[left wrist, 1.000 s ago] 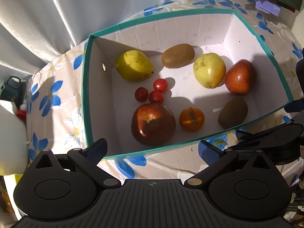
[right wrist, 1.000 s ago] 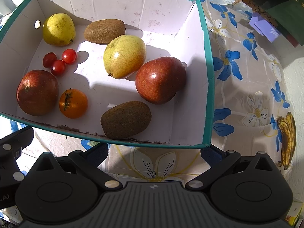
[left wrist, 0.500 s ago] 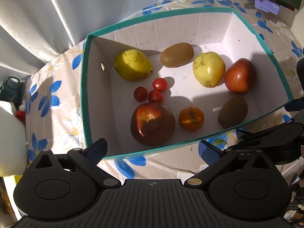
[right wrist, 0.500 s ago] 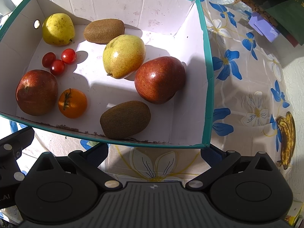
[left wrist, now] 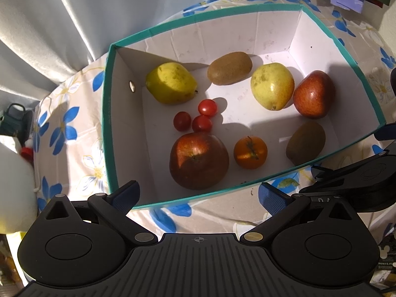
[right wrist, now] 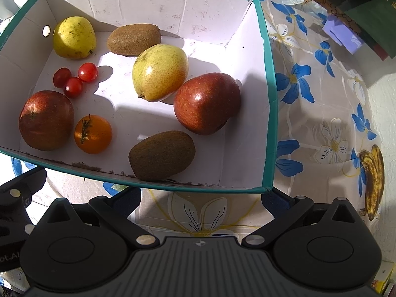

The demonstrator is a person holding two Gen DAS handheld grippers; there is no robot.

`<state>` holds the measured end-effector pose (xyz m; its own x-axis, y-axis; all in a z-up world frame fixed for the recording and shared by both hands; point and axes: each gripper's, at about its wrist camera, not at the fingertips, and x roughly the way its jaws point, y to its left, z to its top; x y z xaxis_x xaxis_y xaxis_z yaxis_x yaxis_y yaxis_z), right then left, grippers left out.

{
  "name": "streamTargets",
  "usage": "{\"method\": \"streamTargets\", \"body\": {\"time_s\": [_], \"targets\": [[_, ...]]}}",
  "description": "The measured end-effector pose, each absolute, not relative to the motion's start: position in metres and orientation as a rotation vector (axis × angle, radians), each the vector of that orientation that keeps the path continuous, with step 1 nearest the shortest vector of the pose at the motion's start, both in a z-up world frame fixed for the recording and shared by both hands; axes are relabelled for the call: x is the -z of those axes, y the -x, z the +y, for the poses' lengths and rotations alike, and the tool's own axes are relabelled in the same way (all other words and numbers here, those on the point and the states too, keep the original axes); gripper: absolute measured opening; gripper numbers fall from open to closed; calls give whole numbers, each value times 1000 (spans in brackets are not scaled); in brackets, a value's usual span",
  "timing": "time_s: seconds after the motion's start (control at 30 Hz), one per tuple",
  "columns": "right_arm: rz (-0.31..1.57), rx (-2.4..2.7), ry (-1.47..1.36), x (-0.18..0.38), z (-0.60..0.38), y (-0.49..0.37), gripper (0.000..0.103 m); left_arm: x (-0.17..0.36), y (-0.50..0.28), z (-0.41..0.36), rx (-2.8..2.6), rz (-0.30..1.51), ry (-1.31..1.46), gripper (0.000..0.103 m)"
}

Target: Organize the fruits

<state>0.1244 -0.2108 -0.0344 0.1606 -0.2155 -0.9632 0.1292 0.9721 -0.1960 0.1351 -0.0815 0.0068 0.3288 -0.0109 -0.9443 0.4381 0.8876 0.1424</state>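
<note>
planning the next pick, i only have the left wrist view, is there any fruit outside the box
Observer: Yes, a spotted banana lies on the tablecloth, right of the box.
Operator: touching the box
Observer: No, bare cloth shows between them.
Operator: is my right gripper holding anything
Observer: No, the right gripper is open and empty, just short of the box's near wall.

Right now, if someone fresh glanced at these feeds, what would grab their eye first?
The white box with a teal rim, full of sunlit fruit. Two red apples stand out, one near the right wall and one at the near left, with three cherry tomatoes clustered beside it. Outside the box, a browned banana lies on the flowered tablecloth at far right.
</note>
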Motion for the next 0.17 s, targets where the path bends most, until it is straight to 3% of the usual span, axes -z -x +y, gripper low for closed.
{"method": "streamTargets", "body": {"time_s": [0.17], "targets": [[1390, 246, 74, 35, -210, -125, 103, -7, -135, -81, 305, 1209, -410, 103]]}}
